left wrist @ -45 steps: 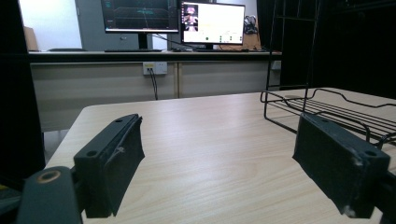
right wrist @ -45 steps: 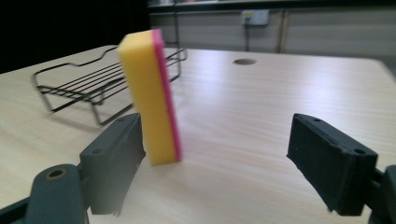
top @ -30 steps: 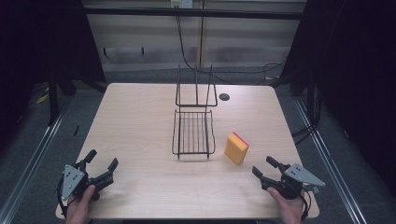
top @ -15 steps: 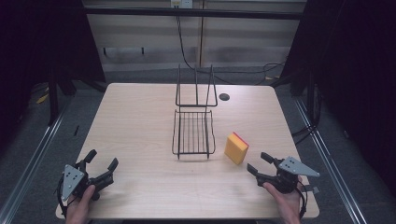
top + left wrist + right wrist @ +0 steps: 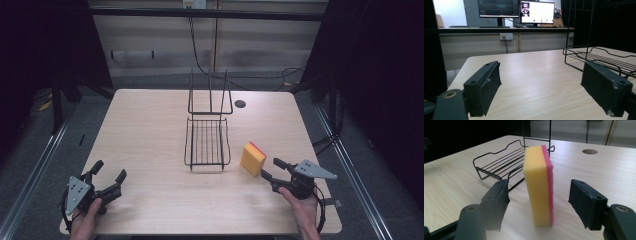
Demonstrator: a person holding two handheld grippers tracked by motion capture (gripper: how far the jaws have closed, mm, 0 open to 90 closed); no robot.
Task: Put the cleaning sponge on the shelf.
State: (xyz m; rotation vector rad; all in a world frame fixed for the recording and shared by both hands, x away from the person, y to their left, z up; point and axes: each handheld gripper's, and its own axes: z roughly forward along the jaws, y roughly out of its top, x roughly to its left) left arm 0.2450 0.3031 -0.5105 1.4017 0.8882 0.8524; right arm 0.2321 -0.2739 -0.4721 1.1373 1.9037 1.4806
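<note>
Approach step: right gripper [image 5: 268, 170] lines up on the sponge [image 5: 253, 158], which stands on edge on the table [image 5: 150, 130], just beside the wire rack [image 5: 207, 142]. In the right gripper view the jaws have just been closing with the sponge [image 5: 539, 185] between them, untouched (gaps show on both sides). Next move probably calls for closing fully. Left gripper [image 5: 107, 180] rests released, empty.

In the left gripper view, the wire rack [image 5: 599, 58] runs off the right edge, and its upright frame is cut by the top edge. The monitors [image 5: 519, 11] beyond the counter [image 5: 529, 75] are too small to read. In the right gripper view, the sponge [image 5: 539, 185] hides part of the rack's near corner.
</note>
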